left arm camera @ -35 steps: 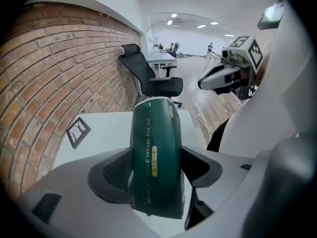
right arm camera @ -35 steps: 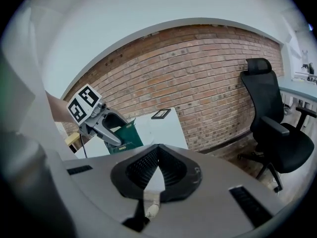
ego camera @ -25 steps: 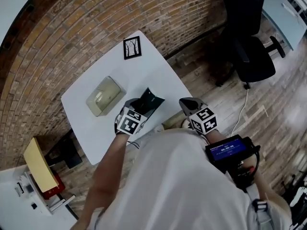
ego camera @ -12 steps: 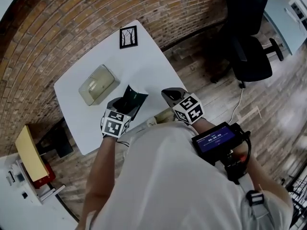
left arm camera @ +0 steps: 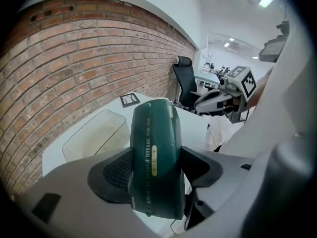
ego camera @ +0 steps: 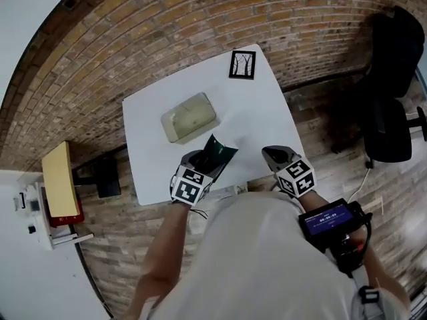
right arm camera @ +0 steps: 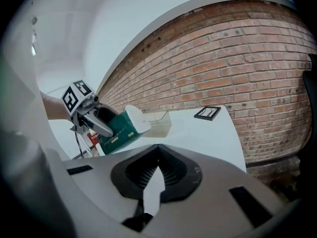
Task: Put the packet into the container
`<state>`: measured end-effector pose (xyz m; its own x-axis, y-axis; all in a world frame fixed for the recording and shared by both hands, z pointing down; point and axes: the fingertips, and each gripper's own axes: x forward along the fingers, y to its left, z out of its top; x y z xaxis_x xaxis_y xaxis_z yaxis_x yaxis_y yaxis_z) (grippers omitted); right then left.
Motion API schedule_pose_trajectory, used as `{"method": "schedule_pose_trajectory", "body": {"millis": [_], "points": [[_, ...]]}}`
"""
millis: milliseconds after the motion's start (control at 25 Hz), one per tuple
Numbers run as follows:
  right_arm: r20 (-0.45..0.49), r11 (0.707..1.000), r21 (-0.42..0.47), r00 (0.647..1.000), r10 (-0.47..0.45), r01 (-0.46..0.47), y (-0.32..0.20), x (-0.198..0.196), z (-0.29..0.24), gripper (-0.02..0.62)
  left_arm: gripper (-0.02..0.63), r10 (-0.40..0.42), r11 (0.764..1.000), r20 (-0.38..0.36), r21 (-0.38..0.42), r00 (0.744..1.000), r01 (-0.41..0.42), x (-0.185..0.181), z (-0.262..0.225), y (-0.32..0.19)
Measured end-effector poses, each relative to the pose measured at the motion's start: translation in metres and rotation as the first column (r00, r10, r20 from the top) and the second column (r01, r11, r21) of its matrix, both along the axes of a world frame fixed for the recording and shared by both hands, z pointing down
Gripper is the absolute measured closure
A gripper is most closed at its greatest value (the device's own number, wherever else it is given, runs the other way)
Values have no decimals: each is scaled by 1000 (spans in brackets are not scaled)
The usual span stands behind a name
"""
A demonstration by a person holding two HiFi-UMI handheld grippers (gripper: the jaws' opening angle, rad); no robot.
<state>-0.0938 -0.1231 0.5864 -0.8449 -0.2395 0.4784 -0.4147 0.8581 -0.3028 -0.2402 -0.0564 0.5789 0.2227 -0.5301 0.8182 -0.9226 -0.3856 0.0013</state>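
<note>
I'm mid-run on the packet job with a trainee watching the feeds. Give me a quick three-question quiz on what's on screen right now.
1. Short answer: what is between the fingers of the right gripper?
2. True or false: the clear container on the table looks empty, and the green packet is apart from it.
3. Multiple choice: the packet is A) clamped in the left gripper, B) held by the right gripper, C) lying inside the container.

Key: 1, nothing, its fingers are together. 2, true. 3, A.
</note>
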Motion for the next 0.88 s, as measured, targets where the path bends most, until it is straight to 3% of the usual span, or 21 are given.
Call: {"method": "schedule_pose_trajectory", "body": {"millis": [160,360,600,880], "points": [[-3,1000,-5,1000,-19,19,-2,-4,-3,589,287,-58,998,-15,34,998,59,-22,-19,-10],[-5,999,2,999,-32,33,5,-13,-6,589,287,-85,994,17,70,996,84,-60,-37,-21],[-6,1000,5,1000,13,-13,3,-15,-10,589,287,-71,993,35,93,997,68,-95,-49,-41],[-19,997,7,997,79,-78,-6,-10,-9,589,287,2,995,137,103,991,-16,-124,-55,-77]]}}
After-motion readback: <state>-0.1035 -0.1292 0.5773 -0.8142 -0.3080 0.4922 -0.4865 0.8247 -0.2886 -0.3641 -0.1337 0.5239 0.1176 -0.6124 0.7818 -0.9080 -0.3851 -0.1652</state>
